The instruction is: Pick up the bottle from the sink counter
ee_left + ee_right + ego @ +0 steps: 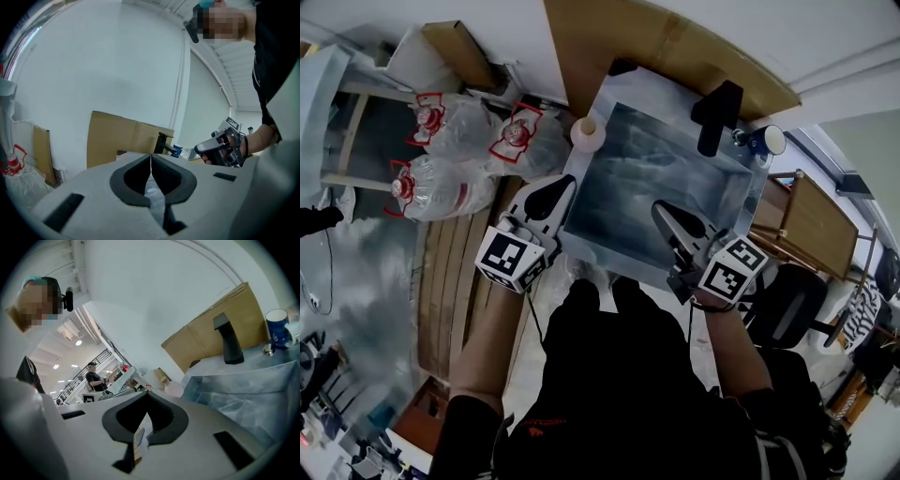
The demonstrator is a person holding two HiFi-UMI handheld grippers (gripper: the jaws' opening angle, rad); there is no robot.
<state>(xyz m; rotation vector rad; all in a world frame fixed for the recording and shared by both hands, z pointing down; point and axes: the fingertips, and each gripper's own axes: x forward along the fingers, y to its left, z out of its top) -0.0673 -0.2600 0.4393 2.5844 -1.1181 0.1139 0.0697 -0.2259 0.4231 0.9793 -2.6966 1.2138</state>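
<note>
A small pale bottle [587, 132] with a cream cap stands on the counter at the far left corner of the steel sink [741, 202]. In the right gripper view the bottle [173, 389] shows just past the jaw tips, beside the sink [243, 390]. My left gripper [562, 185] hovers over the sink's left rim, a short way in front of the bottle, its jaws shut and empty [151, 157]. My right gripper [662, 212] hangs over the basin, also shut with nothing in it [147, 391]. The bottle is hidden in the left gripper view.
A black faucet [719, 114] and a blue mug [764, 141] stand on the sink's far right edge. Cardboard [675, 47] leans on the wall behind. Large water bottles [441, 183] lie on the floor at the left. An office chair [787, 302] stands at the right.
</note>
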